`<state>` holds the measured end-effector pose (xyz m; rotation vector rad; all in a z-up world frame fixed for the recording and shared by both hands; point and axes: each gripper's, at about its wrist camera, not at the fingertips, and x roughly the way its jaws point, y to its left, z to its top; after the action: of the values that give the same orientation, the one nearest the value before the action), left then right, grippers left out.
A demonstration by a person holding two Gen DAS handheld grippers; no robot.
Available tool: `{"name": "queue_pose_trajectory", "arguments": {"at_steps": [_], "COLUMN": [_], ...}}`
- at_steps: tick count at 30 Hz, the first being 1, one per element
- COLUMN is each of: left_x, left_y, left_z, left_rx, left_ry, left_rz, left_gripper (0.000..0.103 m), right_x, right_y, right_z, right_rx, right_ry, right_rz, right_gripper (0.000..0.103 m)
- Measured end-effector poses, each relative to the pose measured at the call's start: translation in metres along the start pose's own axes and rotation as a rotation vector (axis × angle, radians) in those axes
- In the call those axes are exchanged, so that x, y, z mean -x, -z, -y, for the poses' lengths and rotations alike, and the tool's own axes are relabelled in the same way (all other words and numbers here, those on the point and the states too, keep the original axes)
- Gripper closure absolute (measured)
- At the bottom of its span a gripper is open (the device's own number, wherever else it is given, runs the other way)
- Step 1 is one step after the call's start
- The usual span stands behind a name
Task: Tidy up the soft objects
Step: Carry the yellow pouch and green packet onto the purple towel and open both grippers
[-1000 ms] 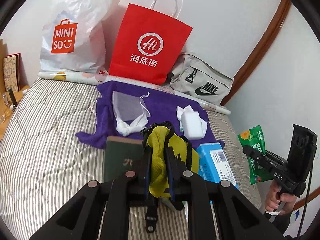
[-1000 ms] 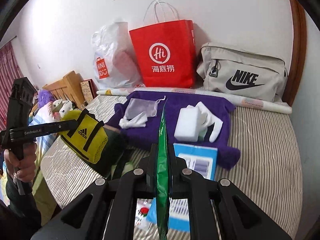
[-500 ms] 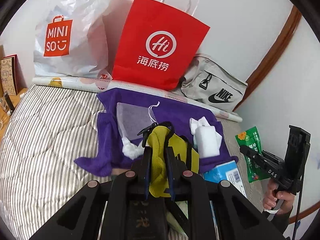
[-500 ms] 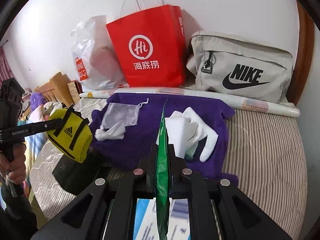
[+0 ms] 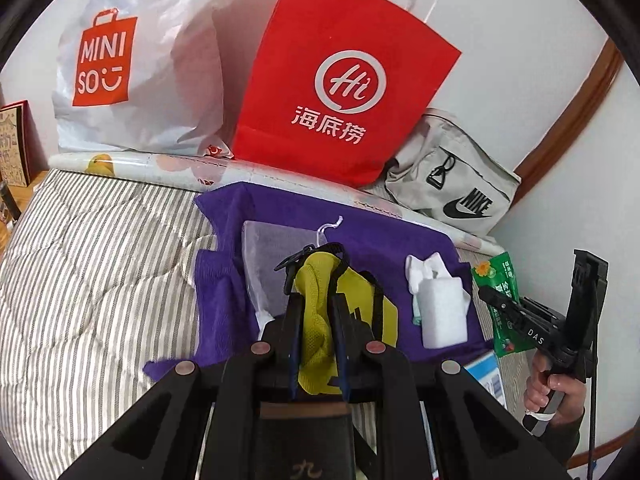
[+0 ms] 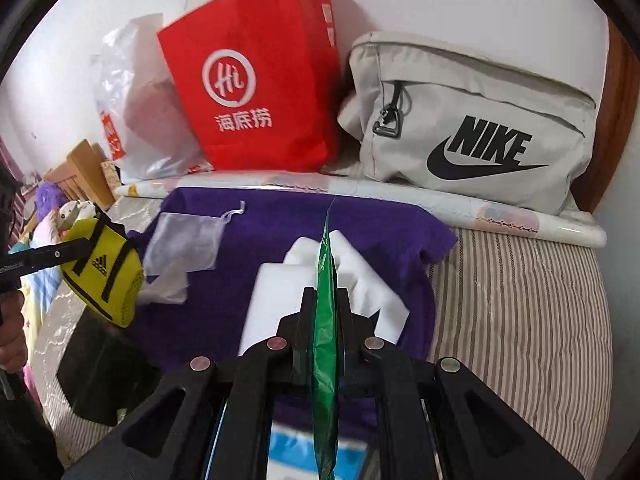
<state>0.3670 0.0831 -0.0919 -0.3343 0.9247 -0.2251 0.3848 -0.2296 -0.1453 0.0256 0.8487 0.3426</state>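
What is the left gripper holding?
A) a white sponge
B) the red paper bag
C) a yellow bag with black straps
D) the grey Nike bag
C: the left gripper is shut on the yellow bag, which hangs clear of the bed.

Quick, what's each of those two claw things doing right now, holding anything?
Left gripper: shut on the yellow pouch.
Right gripper: shut on the green packet.

Striped bed (image 5: pixel 100 264) bears purple towel (image 5: pixel 380 240), dark book (image 6: pixel 100 372), paper roll (image 6: pixel 500 210).
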Motion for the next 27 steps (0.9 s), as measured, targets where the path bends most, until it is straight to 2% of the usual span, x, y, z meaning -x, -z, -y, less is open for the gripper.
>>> {"name": "queue_pose_trajectory", "arguments": {"at_steps": [9, 21, 27], "left_x": [-0.022, -0.067, -0.079], "left_y": [-0.008, -0.002, -0.004], "left_z": [0.001, 0.009, 0.014], "left_rx": [-0.016, -0.052, -0.062], "left_ry": [0.004, -0.019, -0.014], "left_rz": [-0.022, -0.136, -0.161], "left_gripper": [0.089, 0.089, 0.088], "right_x": [-0.029, -0.050, -0.050], "right_y": [-0.020, -0.009, -0.008], "right_z": [0.014, 0.018, 0.021], "right_rx": [-0.019, -0.012, -0.021], "right_ry": [0.026, 0.012, -0.002], "right_rz": [-0.041, -0.110, -0.124], "right_gripper": [0.095, 0.094, 0.093]}}
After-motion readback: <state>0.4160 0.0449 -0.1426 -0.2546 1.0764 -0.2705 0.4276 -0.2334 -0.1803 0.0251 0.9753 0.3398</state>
